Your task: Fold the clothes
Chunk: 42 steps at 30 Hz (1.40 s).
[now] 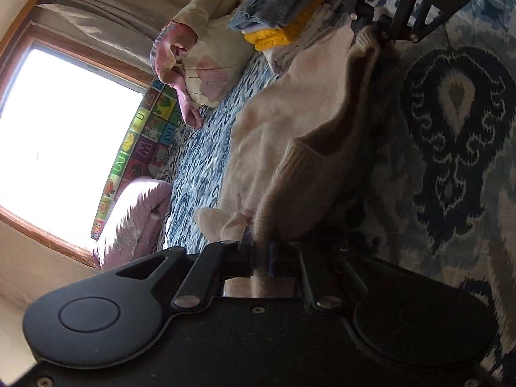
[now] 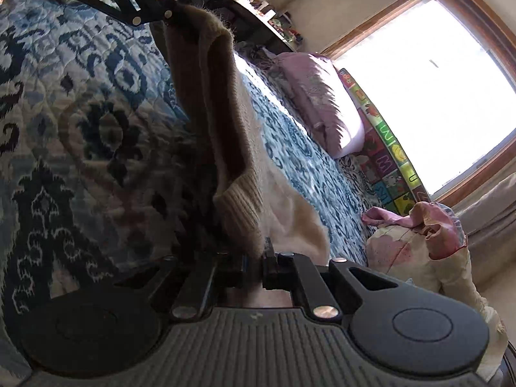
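**Over the bed: lay the sweater down flat before you let go**

Over the blue patterned quilt (image 1: 458,135) of the bed, you have a beige knit sweater (image 1: 290,148) strung between both tools. Your left hand-held gripper (image 1: 261,258) is clamped shut on one ribbed end of it at the lower centre of the left wrist view, and your right hand-held gripper (image 2: 254,264) is pinched shut on the other end at the lower centre of the right wrist view. Each tool also shows at the top of the other's frame, so the garment hangs as a sagging band between them, with its lower part already draped on the quilt.

To do this step well, I would judge that tension matters most. Keep both pinches firm and draw the two ends apart until the held edge runs straight, because the knit looks soft and will bunch wherever it goes slack. Lower both ends at the same rate, so the edge lands square rather than skewed. Aim for the bare quilt in the middle of the frame, well apart from the folded stack of clothes (image 1: 277,16) at the upper centre of the left view and the pillows (image 2: 322,103) near the window (image 2: 419,80). Release only once the fabric lies flat; the fuzzy yarn may cling to the pads.
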{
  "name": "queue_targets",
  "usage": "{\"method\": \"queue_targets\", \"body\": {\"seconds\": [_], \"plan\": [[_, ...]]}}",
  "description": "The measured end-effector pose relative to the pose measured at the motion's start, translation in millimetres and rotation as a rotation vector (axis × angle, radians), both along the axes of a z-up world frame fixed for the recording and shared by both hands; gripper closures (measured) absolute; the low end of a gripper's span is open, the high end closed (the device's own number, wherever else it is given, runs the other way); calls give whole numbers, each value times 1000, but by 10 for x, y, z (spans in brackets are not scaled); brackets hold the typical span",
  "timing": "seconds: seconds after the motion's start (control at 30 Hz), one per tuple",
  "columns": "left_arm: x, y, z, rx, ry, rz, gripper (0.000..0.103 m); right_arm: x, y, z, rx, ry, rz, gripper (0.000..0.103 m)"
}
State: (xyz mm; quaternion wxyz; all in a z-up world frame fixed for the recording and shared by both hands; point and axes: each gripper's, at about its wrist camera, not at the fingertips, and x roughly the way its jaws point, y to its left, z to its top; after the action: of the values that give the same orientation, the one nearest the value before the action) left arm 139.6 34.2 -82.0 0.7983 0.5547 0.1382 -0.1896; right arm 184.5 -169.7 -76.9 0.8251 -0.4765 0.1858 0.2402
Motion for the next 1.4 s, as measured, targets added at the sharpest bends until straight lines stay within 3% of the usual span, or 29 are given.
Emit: {"method": "queue_targets", "body": {"seconds": [0.13,0.37,0.5,0.67,0.8,0.93,1.03,1.07,1.27,1.4], "plan": [[-292,-14,-231,73,-9,-35,96,-284,196,-398,-94,24,45,94],[-391,14,-457,44,24,4,97,-628,252,-410,-115,17,59,94],[-545,0,-649,77,64,7,97,-761,258,-433,-124,46,75,94],[-664,-23,-783,84,174,62,94,-1007,399,-712,-217,85,95,92],[-766,-1,-731,51,241,90,90,-1129,455,-755,-192,93,56,86],[-808,108,-523,-68,363,124,75,-1208,309,-471,-8,217,11,68],[-798,228,-304,-229,438,167,61,-1201,76,-224,203,343,-60,68],[-786,256,-230,-290,450,182,61,-1171,-39,-150,293,389,-99,68],[-778,139,-26,-564,460,233,61,-982,-1080,-125,1023,604,-458,58],[-683,-5,-17,-753,467,282,61,-731,-1578,-572,1517,748,-675,54]]}}
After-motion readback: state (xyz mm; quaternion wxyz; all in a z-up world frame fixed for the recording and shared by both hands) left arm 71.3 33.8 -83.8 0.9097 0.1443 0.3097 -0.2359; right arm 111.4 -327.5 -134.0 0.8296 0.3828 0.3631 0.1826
